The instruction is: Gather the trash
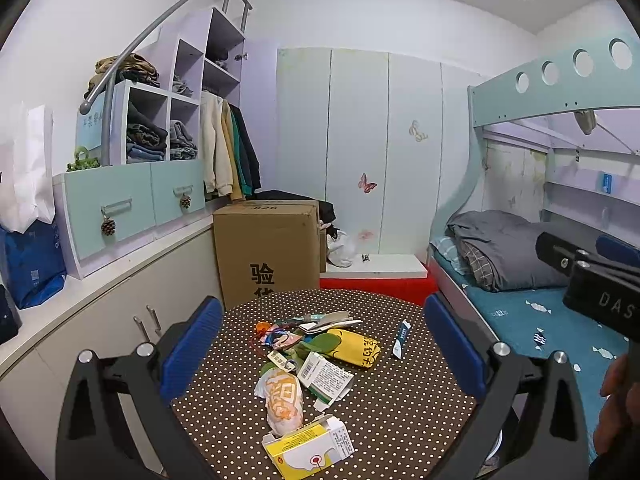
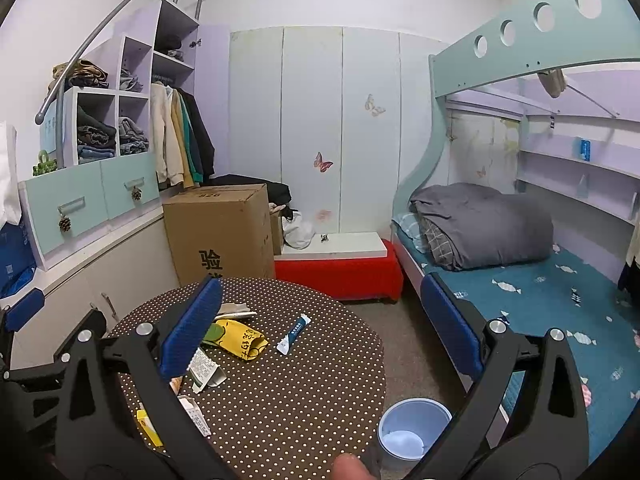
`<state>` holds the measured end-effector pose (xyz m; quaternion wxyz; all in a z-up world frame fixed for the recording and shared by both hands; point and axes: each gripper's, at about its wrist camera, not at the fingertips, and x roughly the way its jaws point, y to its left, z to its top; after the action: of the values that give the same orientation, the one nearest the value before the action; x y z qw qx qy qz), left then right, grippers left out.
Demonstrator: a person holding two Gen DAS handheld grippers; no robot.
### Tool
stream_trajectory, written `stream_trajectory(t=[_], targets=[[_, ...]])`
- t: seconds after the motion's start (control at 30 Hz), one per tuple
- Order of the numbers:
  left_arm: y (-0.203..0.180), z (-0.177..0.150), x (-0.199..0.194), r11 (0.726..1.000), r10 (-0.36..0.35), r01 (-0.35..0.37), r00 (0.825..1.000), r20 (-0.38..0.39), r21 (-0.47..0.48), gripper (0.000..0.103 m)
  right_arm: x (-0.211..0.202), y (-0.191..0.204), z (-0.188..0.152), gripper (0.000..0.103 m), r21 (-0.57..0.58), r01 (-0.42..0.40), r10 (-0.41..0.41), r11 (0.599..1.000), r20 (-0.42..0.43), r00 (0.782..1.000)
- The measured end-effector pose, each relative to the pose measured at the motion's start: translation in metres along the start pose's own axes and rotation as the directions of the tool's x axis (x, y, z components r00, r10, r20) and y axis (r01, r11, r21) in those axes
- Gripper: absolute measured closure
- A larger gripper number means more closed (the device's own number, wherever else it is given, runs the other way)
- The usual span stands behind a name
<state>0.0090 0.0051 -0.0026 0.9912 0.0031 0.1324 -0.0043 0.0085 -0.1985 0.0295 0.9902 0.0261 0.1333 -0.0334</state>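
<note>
Left wrist view: the left gripper (image 1: 322, 350) is held spread wide and empty above the polka-dot table (image 1: 400, 408), where the trash is scattered: a yellow carton (image 1: 308, 446) nearest, a crumpled orange-print wrapper (image 1: 282, 400), a white printed box (image 1: 326, 376), a yellow packet (image 1: 354, 346) and a blue-white sachet (image 1: 401, 338). Right wrist view: the right gripper (image 2: 320, 330) is likewise seen spread and empty over the table's right part, with the sachet (image 2: 294, 334) lying between its fingers, and a pale blue bin (image 2: 412, 428) stands on the floor just beside the table edge.
</note>
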Motion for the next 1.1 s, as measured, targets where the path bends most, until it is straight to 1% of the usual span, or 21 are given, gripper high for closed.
stream_trajectory(t=[0.13, 0.7, 0.83, 0.9, 0.97, 1.1], targets=[[-0.003, -0.001, 0.004, 1.000, 0.002, -0.002, 1.000, -0.008, 0.002, 0.004, 0.003, 0.004, 0.000, 0.006, -0.006, -0.001, 0.001, 1.000, -0.006, 1.000], [0.007, -0.009, 0.014, 1.000, 0.005, -0.006, 1.000, -0.029, -0.008, 0.004, 0.012, 0.007, -0.006, 0.006, -0.013, -0.002, 0.002, 1.000, -0.031, 1.000], [0.014, -0.017, 0.020, 1.000, 0.021, -0.021, 0.999, -0.049, -0.013, 0.004, 0.023, 0.012, -0.013, 0.006, -0.018, -0.021, 0.020, 1.000, -0.071, 0.997], [0.020, -0.025, 0.024, 0.999, 0.036, -0.037, 0.997, -0.070, -0.014, 0.004, 0.030, 0.015, -0.019, 0.006, -0.022, -0.047, 0.045, 0.999, -0.100, 0.994], [0.028, -0.034, 0.029, 0.998, 0.054, -0.056, 0.994, -0.095, -0.018, 0.004, 0.039, 0.020, -0.028, 0.006, -0.022, -0.081, 0.078, 0.996, -0.134, 0.988], [0.048, -0.052, 0.040, 0.995, 0.094, -0.099, 0.985, -0.148, -0.031, 0.004, 0.060, 0.033, -0.050, 0.006, -0.029, -0.144, 0.134, 0.989, -0.223, 0.965]])
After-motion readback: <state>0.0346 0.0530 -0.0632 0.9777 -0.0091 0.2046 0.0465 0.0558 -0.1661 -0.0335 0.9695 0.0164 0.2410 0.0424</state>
